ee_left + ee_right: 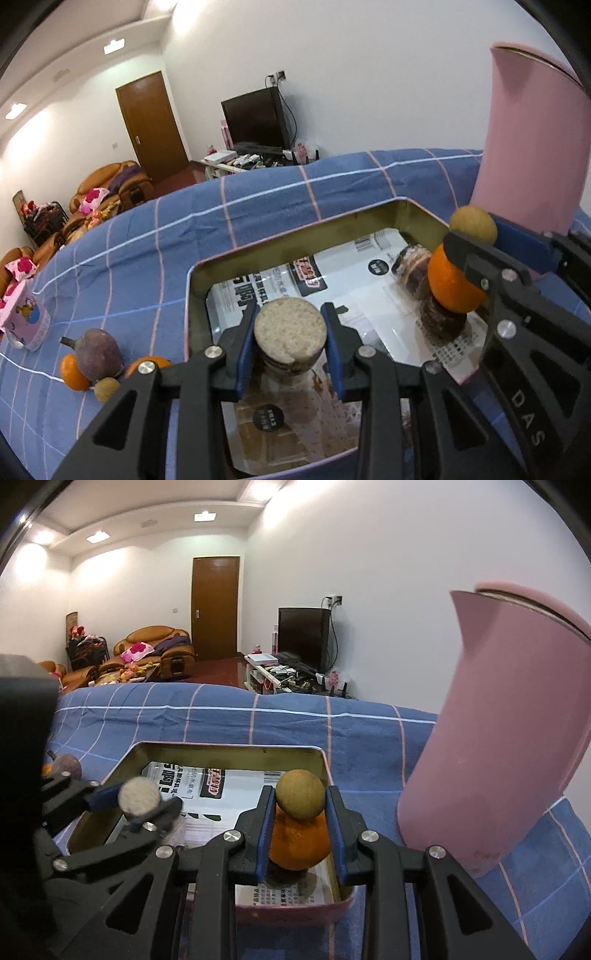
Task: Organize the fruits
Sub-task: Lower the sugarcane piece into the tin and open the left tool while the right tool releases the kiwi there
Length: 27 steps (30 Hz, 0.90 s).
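**Two stacks in the tin: keep both grips steady**

On the far left of the blue checked cloth (258, 206), a purple fruit (98, 354), two oranges (74, 371) and a small tan longan (106, 388) lie together outside the tin, not yet sorted.

Next comes the left gripper (290, 343), its blue pads pinching a round rice cake (290, 329) that tops a stack of dark cakes inside the gold-lined tin (369, 212). Judging from this, the grip should stay level and light, since rice cake crumbles and the stack beneath looks loose.

Further right, the right gripper (300, 832) is pressed onto an orange (300, 843) with a tan longan (300, 799) balanced on top, all sitting over another dark cake in the tin. The longan seems merely perched, so any release is best slow and straight, without tilt.

At the far right the pink jug (498, 738) stands just beside the tin; withdrawing the right gripper calls for care not to bump it.
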Each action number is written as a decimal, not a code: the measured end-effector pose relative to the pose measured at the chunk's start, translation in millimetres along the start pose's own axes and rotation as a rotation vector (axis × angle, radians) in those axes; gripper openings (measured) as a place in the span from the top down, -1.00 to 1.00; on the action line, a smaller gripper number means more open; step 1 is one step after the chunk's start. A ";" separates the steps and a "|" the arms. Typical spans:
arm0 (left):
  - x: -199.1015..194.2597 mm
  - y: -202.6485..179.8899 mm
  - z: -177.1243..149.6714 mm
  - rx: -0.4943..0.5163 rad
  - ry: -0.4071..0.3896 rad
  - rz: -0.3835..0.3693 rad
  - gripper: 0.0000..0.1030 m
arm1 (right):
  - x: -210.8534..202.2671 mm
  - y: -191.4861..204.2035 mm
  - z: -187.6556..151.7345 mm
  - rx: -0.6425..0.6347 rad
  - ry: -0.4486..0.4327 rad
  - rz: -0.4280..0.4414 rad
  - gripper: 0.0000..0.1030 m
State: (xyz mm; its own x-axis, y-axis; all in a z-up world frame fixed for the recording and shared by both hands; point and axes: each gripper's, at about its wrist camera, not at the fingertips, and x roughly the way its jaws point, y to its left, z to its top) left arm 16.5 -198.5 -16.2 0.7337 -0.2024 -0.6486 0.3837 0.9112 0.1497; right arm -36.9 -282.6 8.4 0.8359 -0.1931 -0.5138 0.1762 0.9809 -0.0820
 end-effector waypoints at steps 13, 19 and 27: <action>0.5 2.5 1.8 -0.017 0.006 0.012 -0.31 | 8.0 -2.8 2.8 0.007 0.018 0.086 0.41; -8.1 -3.0 1.0 0.008 -0.040 0.014 -1.00 | 10.1 -7.0 2.1 0.077 0.025 0.181 -0.62; -15.6 -5.1 -1.1 0.012 -0.066 0.036 -1.00 | -2.9 -10.1 2.0 0.100 -0.049 0.143 -0.62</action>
State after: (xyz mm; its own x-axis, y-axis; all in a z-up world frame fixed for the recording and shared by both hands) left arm 2.4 -199.6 -7.7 0.7826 -0.1928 -0.5920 0.3624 0.9142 0.1813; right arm -40.0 -292.0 12.4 0.8802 -0.0553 -0.4714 0.1026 0.9919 0.0751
